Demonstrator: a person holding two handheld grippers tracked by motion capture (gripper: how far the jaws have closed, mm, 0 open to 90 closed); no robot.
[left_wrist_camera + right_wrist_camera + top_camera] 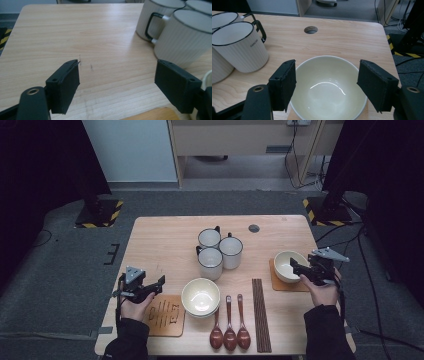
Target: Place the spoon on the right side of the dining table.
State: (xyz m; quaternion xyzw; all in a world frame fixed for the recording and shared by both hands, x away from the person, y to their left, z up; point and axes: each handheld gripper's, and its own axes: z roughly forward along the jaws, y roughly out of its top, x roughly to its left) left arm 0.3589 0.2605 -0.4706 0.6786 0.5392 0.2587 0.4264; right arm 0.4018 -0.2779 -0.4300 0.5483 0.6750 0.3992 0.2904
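Bowl (328, 87) between open right gripper (327, 82) jaws; left gripper (117, 80) open (mug (239, 47) lettering unreadable).

A cream-coloured round ceramic bowl (286, 265) is sitting upright and empty on a square light-brown wooden coaster (278, 284) near the table's right edge; its glossy inside is catching a reflection. A second square wooden coaster with dark slot markings (165, 315) is lying flat and bare at the front left.
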